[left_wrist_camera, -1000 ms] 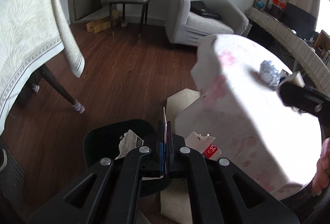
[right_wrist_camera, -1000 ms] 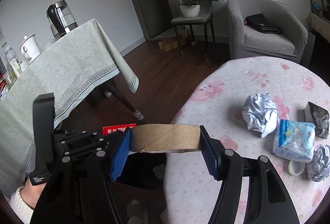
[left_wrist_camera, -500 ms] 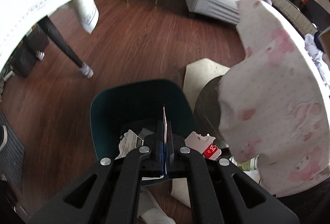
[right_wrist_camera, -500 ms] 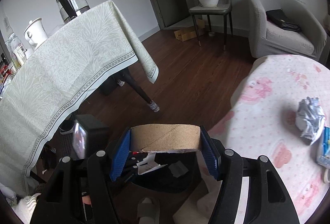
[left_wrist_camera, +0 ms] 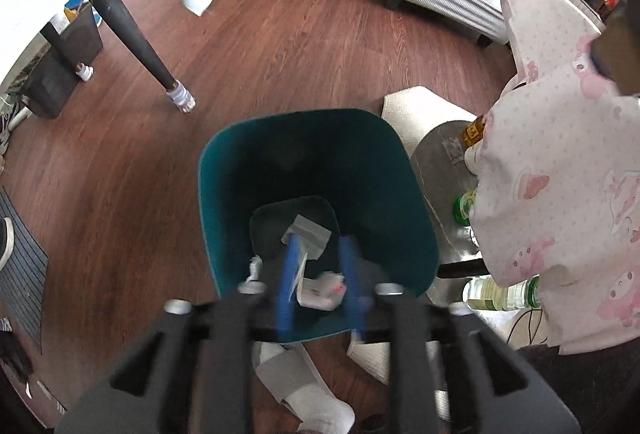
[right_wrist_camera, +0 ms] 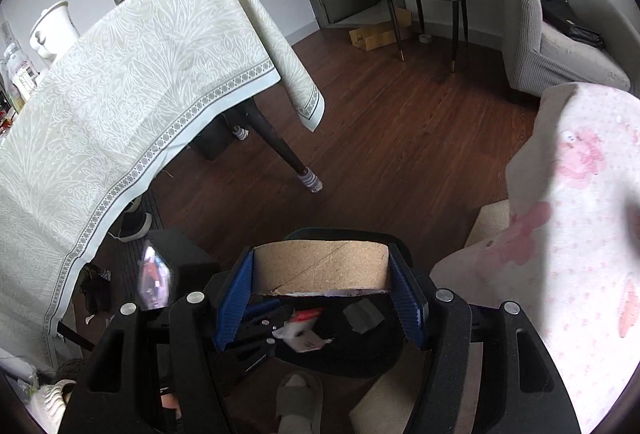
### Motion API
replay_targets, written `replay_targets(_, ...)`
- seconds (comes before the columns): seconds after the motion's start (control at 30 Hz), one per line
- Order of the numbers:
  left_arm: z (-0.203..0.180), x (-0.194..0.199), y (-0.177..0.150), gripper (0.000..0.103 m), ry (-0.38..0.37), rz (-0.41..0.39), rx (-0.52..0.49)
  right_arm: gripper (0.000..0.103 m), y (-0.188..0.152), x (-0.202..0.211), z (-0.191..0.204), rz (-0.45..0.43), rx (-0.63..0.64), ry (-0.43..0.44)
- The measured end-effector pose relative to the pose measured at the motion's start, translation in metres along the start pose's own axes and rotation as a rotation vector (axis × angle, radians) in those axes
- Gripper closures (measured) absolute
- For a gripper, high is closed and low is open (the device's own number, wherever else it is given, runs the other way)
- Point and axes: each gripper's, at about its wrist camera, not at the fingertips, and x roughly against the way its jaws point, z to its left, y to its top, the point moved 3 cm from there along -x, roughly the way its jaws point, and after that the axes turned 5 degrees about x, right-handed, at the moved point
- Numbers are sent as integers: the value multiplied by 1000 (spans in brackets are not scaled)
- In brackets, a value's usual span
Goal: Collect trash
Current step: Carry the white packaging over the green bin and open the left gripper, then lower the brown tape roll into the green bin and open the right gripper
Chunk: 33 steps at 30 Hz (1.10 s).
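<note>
Looking down: a teal bin [left_wrist_camera: 256, 170] is seen standing on the wooden floor [left_wrist_camera: 280, 34], just beside the pink-patterned tablecloth [left_wrist_camera: 560, 174].
Bin contents: a grey scrap [left_wrist_camera: 310, 234] is seen on the dark bottom; white and red wrapper pieces [left_wrist_camera: 320, 290] lie near the front wall.
Left gripper [left_wrist_camera: 318, 274]: held over the bin; its jaws have just been opening and now stand apart, with a thin card [left_wrist_camera: 301, 272] by the left pad.
Right gripper [right_wrist_camera: 320, 298]: a cardboard tape core [right_wrist_camera: 320, 266] is clamped between the blue pads, above the bin's edge.
</note>
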Motion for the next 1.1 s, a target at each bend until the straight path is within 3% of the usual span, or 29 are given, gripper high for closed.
replay_targets(0.13, 8, 14, 5, 55, -18, -45, 0, 38, -2, -19, 4, 29, 8, -7)
replay_targets(0.33, 19, 60, 12, 34, -53, -153, 35, 38, -13, -58, 1, 102, 2, -22)
replay_targets(0.57, 30, 114, 12, 24, -44, -293, 78, 38, -25, -103, 1, 184, 2, -32)
replay_targets(0.8, 25, 146, 10, 23, -34, -380, 52, 38, -50, -149, 4, 304, 33, -68)
replay_targets(0.97, 23, 172, 10, 24, -58, -448, 92, 37, -64, -174, 13, 374, 91, -86)
replay_targets(1.1, 17, 186, 7, 31, -36, -487, 90, 37, -72, -186, 17, 421, 155, -90)
